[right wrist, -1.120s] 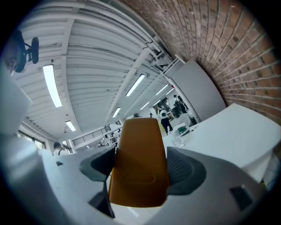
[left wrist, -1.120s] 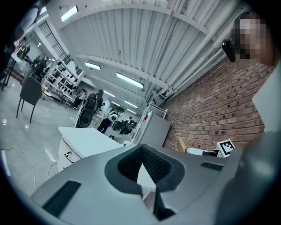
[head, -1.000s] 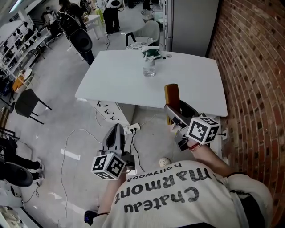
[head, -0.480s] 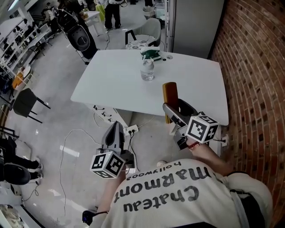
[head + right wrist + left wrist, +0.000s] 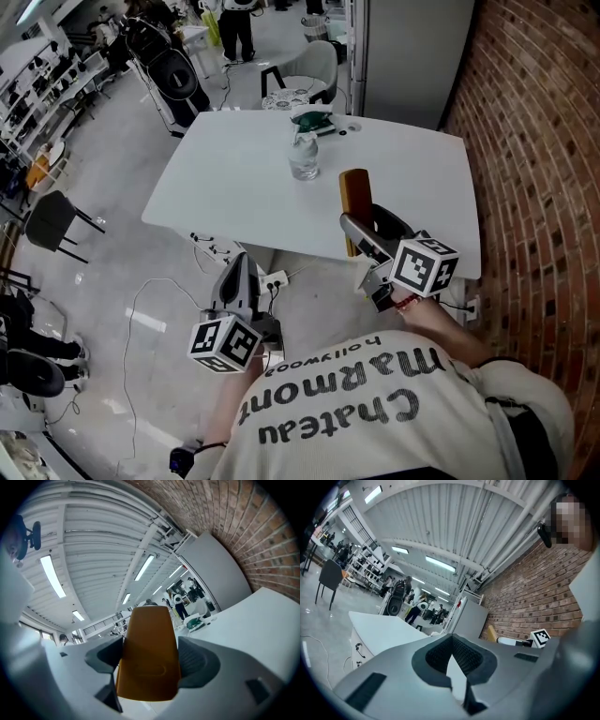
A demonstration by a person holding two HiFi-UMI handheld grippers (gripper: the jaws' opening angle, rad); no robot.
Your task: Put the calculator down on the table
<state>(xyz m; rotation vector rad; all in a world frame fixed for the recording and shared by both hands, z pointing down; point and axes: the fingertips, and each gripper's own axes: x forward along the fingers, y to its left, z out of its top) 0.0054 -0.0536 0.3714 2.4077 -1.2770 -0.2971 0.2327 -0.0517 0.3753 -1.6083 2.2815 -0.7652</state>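
The calculator shows its orange-brown back and stands upright in my right gripper, which is shut on its lower part. It hangs over the near edge of the white table. In the right gripper view the calculator fills the gap between the dark pads. My left gripper hangs lower at the left, over the floor short of the table, shut with nothing in it. The left gripper view shows its pads meeting at the tips, with the table beyond.
A clear water bottle stands mid-table, and a green and white item lies at its far edge. A brick wall runs along the right. A black chair stands left, and cables lie on the floor under the table.
The table has drawn slightly nearer in the head view. Both grippers keep nearly the same pose, the right one still holding the calculator upright.
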